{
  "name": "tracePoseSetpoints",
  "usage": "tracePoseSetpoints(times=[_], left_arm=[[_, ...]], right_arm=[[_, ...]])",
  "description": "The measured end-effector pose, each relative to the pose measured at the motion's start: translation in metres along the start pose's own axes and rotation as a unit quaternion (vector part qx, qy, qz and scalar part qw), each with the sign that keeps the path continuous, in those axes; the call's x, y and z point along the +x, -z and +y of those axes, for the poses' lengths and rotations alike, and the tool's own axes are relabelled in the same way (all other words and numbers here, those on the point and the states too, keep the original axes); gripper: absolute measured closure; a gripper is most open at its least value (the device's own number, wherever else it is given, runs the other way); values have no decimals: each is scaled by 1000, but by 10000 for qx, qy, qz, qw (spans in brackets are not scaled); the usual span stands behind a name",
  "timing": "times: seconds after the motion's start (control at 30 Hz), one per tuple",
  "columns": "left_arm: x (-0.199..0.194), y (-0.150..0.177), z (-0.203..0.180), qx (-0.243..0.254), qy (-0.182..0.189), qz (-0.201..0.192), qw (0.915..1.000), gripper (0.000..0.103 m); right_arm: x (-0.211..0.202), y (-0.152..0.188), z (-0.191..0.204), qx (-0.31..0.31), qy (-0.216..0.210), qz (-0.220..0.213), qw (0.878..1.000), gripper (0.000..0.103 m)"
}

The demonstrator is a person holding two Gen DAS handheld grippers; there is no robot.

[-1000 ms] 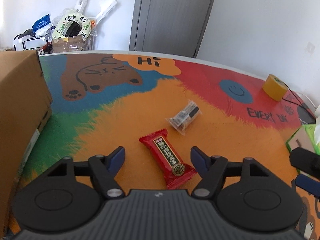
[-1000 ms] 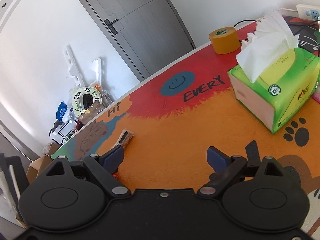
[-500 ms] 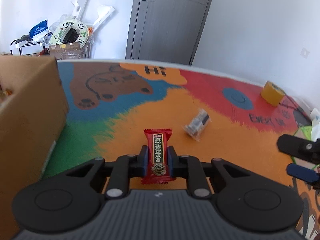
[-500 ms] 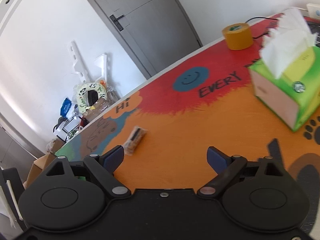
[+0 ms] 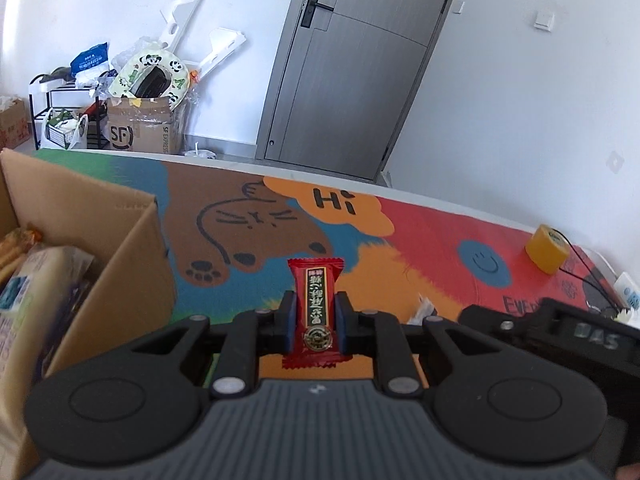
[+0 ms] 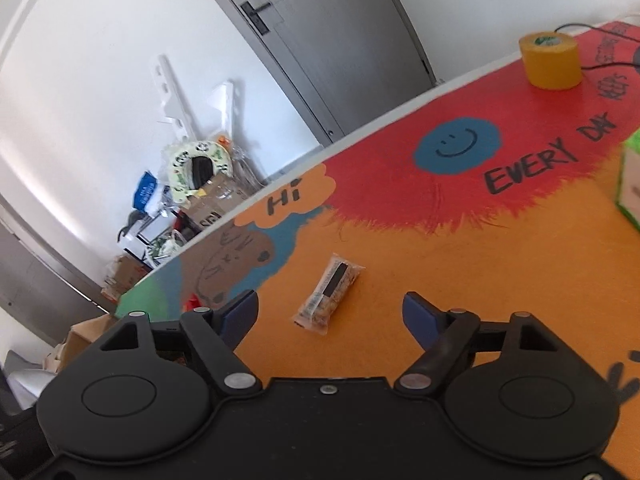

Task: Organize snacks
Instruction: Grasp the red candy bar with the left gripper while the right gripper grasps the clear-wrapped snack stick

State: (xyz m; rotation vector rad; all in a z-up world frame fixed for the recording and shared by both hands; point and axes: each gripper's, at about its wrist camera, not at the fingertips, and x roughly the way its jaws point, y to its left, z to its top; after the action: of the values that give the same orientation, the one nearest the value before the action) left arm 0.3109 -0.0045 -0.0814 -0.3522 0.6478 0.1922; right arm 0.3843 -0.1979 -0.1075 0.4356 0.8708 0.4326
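Note:
My left gripper (image 5: 316,320) is shut on a red snack packet (image 5: 316,300), which stands upright between the blue pads, lifted above the colourful table mat (image 5: 248,240). To its left is an open cardboard box (image 5: 100,240) holding several snack packs. In the right wrist view a clear-wrapped snack bar (image 6: 330,294) lies on the orange part of the mat, between and just beyond the fingertips of my right gripper (image 6: 332,312). Its jaws are closing, wide apart, and the pads do not touch the bar. The right gripper's black body also shows at the left view's right edge.
A yellow tape roll (image 6: 550,60) sits at the far right of the table with a black cable beside it. A green tissue box (image 6: 630,184) stands at the right edge. Beyond the table are a grey door (image 5: 352,72) and a cluttered corner with boxes.
My left gripper shut on the red packet, lifted it and moved toward the cardboard box. My right gripper travelled left from the tissue box to the clear-wrapped bar and its jaws narrowed.

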Motion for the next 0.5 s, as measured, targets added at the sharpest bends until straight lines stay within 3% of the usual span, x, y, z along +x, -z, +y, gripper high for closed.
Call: tracePoseSetpoints(times=[0.17, 0.33, 0.5], left_arm=[[9, -7, 7, -139, 74, 25, 9999, 85], [19, -9, 13, -216, -51, 63, 9997, 85], [23, -7, 17, -288, -104, 90, 9995, 85]], right_arm=[[28, -9, 8, -12, 197, 36, 9998, 27], [57, -14, 14, -74, 547, 217, 9982, 39], [66, -9, 31, -427, 765, 309, 9957, 40]])
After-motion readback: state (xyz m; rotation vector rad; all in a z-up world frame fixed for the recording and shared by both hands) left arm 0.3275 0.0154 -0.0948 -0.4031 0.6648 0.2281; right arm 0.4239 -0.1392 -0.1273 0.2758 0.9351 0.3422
